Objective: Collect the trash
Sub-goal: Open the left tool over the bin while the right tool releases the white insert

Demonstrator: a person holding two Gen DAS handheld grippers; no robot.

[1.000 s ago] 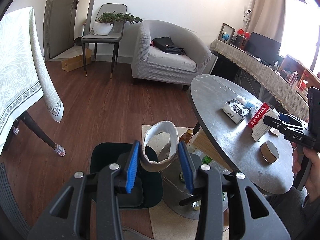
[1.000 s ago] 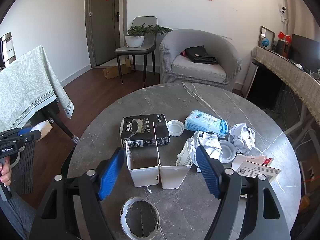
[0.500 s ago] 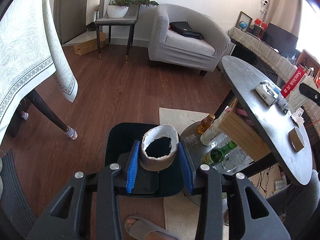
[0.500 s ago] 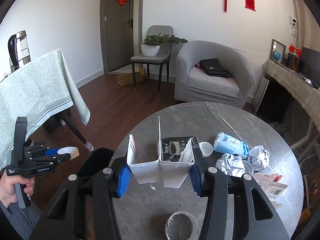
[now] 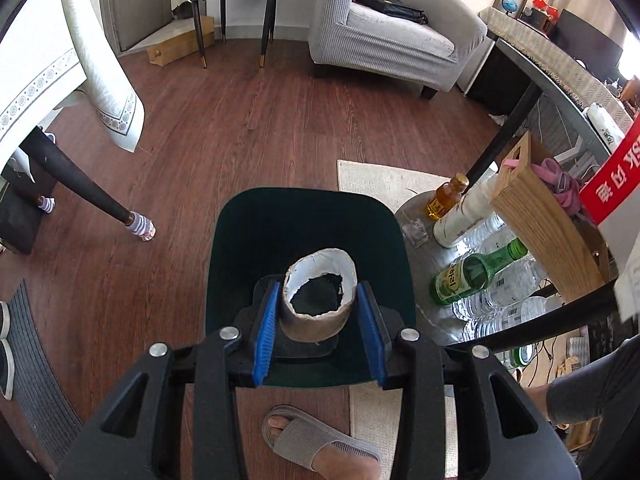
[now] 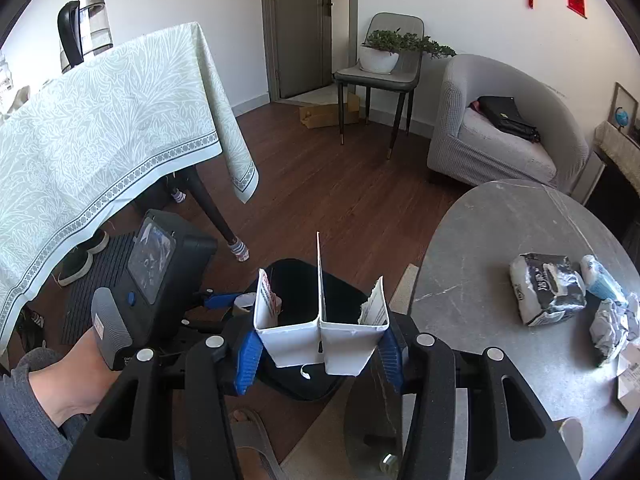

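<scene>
My left gripper [image 5: 319,330] is shut on a torn brown cardboard tube ring [image 5: 319,298] with a white inside, held right over the open dark green trash bin [image 5: 308,224] on the floor. My right gripper [image 6: 320,346] is shut on a white two-part carton [image 6: 320,334] with torn flaps, held off the table's left edge above the same bin [image 6: 296,276]. The left gripper's body [image 6: 160,264] and the tube ring [image 6: 243,302] show just left of the carton. More trash lies on the round grey table [image 6: 500,240]: a black-and-white packet [image 6: 546,288], a blue packet [image 6: 602,282] and crumpled paper [image 6: 614,326].
Bottles [image 5: 476,276] and a wooden crate [image 5: 540,216] stand under the table beside the bin. My slippered foot [image 5: 320,446] is just in front of the bin. A cloth-covered table [image 6: 100,120] stands to the left, a grey armchair [image 6: 508,124] and a chair [image 6: 380,76] at the back.
The left gripper carried the tube ring down and over the bin's opening. The right gripper shut on the white carton, lifted it off the table and swung it left over the bin.
</scene>
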